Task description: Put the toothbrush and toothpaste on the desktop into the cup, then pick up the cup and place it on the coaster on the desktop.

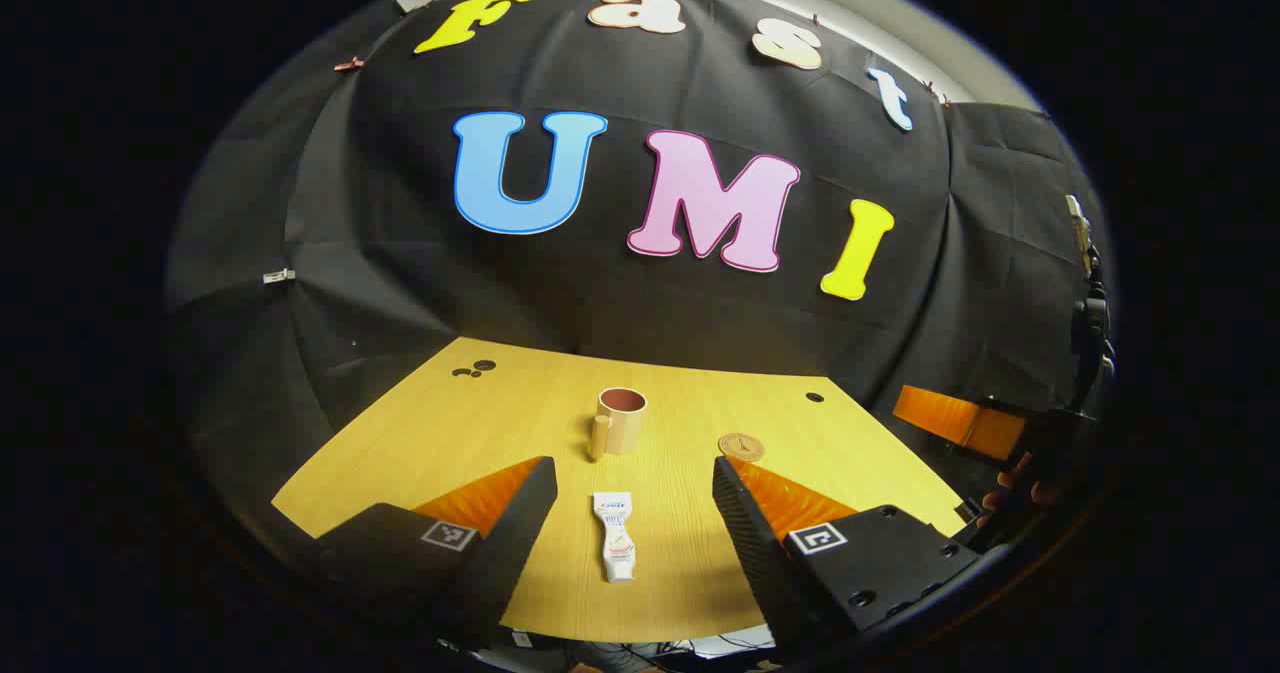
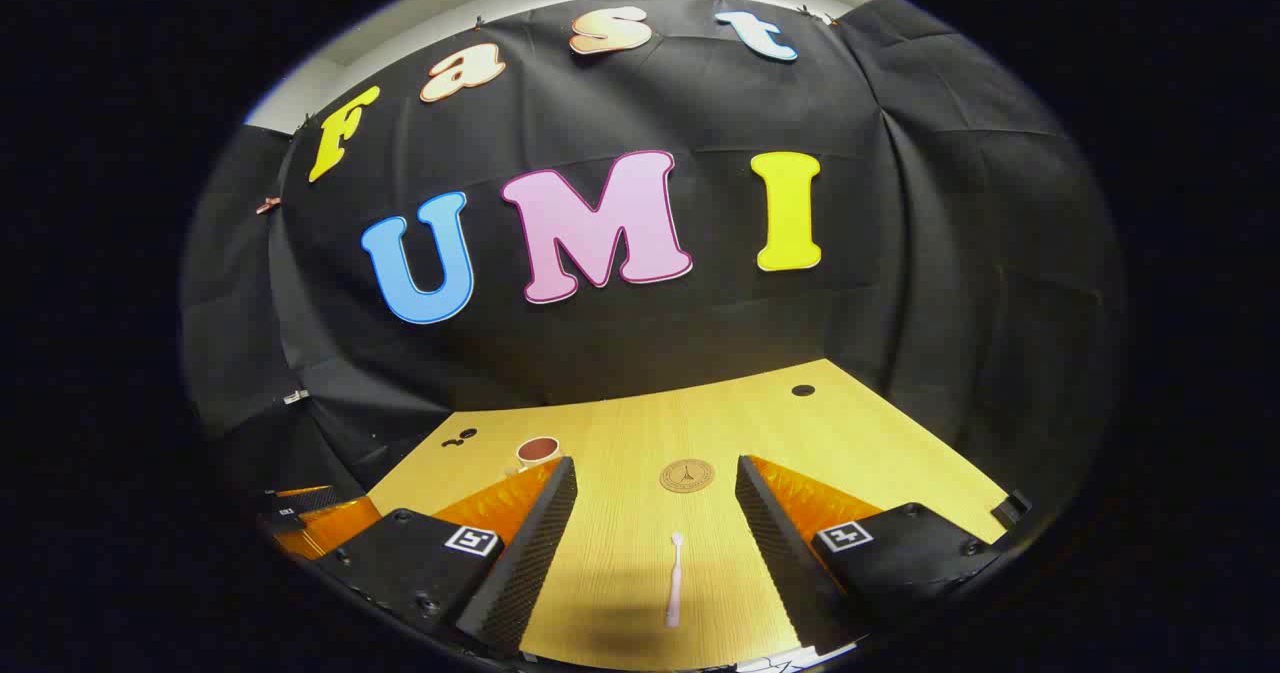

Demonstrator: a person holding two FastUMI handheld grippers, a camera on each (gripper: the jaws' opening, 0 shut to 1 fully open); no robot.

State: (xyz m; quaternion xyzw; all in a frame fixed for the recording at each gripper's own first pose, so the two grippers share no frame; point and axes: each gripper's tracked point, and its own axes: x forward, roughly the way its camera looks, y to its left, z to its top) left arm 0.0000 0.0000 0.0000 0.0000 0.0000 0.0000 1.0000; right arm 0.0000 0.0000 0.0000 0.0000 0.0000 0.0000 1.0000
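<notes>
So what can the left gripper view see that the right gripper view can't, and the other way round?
In the left gripper view: the toothpaste tube lying flat between the open left gripper's fingers, and the cup's whole body and handle. In the right gripper view: the toothbrush lying flat between the open right gripper's fingers. Both share the wooden desktop, the cup, partly hidden in the right one, and the round coaster.

— How does the left gripper (image 1: 634,493) stand?
— Above the desktop, tilted down, its jaws wide apart with nothing between them.
— And the right gripper (image 2: 655,493)?
— The same: held above the desktop, jaws spread wide, gripping nothing.
</notes>
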